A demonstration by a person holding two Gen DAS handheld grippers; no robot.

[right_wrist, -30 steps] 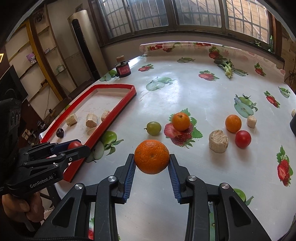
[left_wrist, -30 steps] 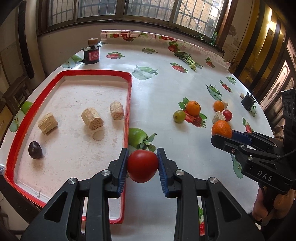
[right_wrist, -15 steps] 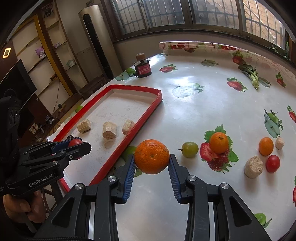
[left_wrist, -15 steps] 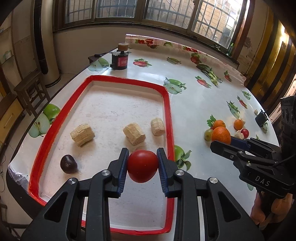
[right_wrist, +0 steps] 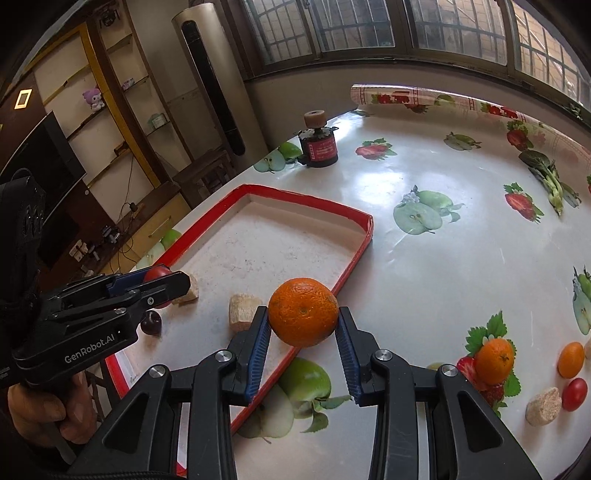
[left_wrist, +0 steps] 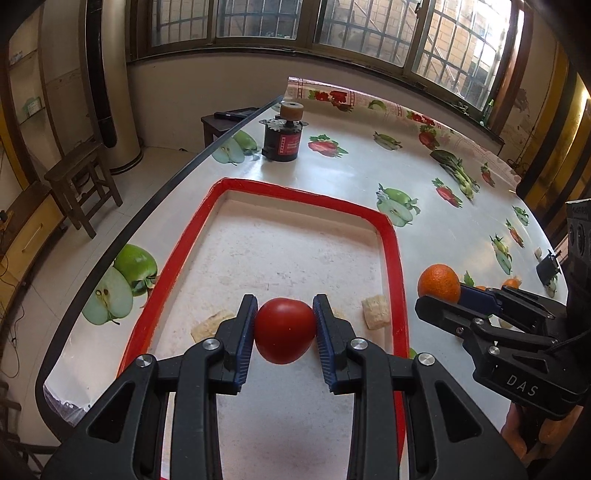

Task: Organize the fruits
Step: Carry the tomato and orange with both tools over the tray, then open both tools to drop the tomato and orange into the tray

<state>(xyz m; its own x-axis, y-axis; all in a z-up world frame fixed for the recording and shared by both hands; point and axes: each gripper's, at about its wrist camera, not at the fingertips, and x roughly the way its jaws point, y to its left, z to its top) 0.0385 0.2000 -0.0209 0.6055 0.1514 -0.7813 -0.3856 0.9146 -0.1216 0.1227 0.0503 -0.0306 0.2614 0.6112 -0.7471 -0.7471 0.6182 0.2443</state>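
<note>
Right gripper (left_wrist: pixel 439 295) reads "DAS"; left gripper (right_wrist: pixel 162 280) "GenRobot.AI".

Daylight enters through the barred windows (left_wrist: pixel 332 22) along the top of both frames. Glare patch on the glossy tablecloth (right_wrist: pixel 388 184), centre of the right view. Soft shadows. Sharp focus; strong fisheye bending, corners dark. Room at left dimmer.
</note>
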